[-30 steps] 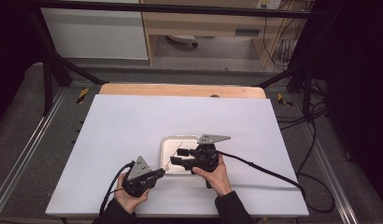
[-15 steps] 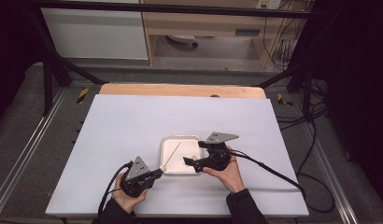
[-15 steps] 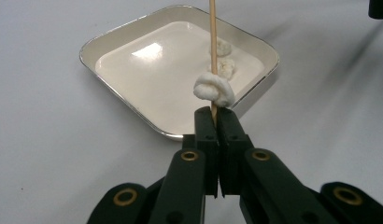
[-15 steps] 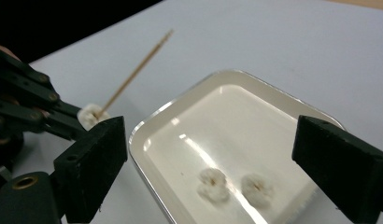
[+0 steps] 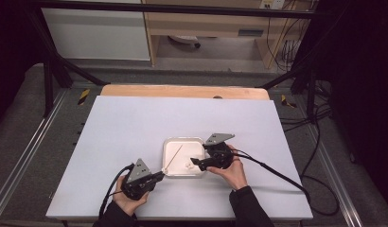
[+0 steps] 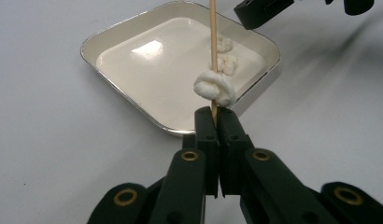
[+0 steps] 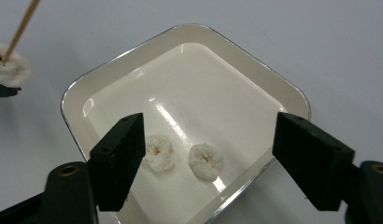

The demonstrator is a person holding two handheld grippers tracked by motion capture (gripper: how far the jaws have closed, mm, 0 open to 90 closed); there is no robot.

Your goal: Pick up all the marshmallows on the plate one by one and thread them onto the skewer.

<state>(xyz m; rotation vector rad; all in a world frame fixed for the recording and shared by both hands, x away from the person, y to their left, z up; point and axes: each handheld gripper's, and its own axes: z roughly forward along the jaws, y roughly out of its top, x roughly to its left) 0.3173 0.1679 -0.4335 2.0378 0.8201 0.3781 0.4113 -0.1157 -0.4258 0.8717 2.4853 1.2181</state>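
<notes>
We see the left tongs [image 6: 213,122] clenched on a wooden skewer [image 6: 212,42] that carries one white puffed piece [image 6: 215,87] just above the jaws. The right tongs [image 7: 208,163], jaws just narrowing yet released, hover over two loose pieces [image 7: 206,161] in the white tray [image 7: 133,60] on the tabletop [image 5: 135,123].

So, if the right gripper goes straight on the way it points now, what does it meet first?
Most likely the two white pieces lying in the tray, between the right gripper's open jaws; depth is unclear.
</notes>
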